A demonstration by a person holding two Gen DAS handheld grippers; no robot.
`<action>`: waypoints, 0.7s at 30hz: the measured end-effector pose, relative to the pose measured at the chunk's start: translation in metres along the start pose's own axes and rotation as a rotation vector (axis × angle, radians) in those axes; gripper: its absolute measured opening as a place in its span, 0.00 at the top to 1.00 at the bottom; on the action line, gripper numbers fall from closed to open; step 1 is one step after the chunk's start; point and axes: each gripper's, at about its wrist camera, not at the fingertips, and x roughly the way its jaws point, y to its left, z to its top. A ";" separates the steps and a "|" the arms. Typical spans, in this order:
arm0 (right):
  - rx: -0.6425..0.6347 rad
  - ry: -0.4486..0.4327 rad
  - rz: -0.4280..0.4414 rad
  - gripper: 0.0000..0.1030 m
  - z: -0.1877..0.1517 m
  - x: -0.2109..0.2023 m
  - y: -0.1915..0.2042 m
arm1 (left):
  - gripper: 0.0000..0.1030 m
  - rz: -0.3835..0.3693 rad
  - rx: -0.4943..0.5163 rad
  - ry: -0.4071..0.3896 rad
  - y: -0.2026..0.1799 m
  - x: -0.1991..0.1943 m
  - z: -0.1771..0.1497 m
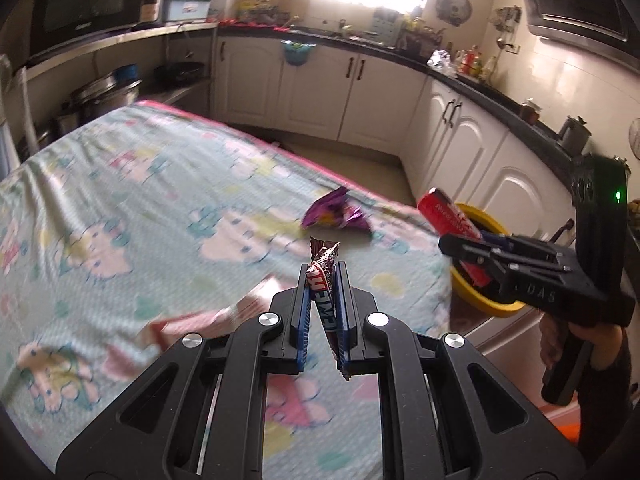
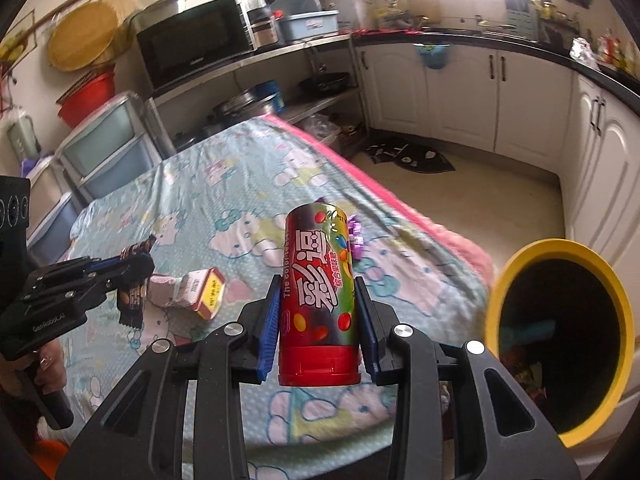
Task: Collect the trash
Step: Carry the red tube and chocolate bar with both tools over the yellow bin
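Note:
My left gripper [image 1: 322, 270] is shut on a brown candy bar wrapper [image 1: 325, 256], which stands upright between the blue pads above the table. The right wrist view shows that same left gripper [image 2: 136, 264] and the wrapper [image 2: 132, 300] hanging from it. My right gripper [image 2: 318, 280] is shut on a red candy tube [image 2: 318, 300]; from the left wrist view this gripper [image 1: 452, 240] holds the tube [image 1: 444, 212] just over the yellow bin [image 1: 480, 300]. The bin [image 2: 496, 300] stands off the table's right edge, mouth open. A purple wrapper [image 1: 336, 216] and a crumpled carton [image 2: 192, 288] lie on the cloth.
The table [image 2: 224, 184] wears a pale cartoon-print cloth with a pink edge. White cabinets [image 1: 312, 92] under a dark counter run around the back and right. Shelves with a microwave [image 2: 192, 40] and pots stand at the left. A dark mat [image 2: 408, 156] lies on the floor.

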 end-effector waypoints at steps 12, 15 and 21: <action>0.092 -0.084 -0.077 0.68 0.001 -0.041 -0.044 | 0.93 -0.087 0.050 -0.056 -0.046 0.018 0.039; 0.116 -0.108 -0.099 0.68 0.001 -0.051 -0.055 | 0.93 -0.109 0.058 -0.066 -0.058 0.023 0.048; 0.163 -0.152 -0.147 0.68 0.001 -0.072 -0.078 | 0.93 -0.156 0.085 -0.079 -0.084 0.034 0.062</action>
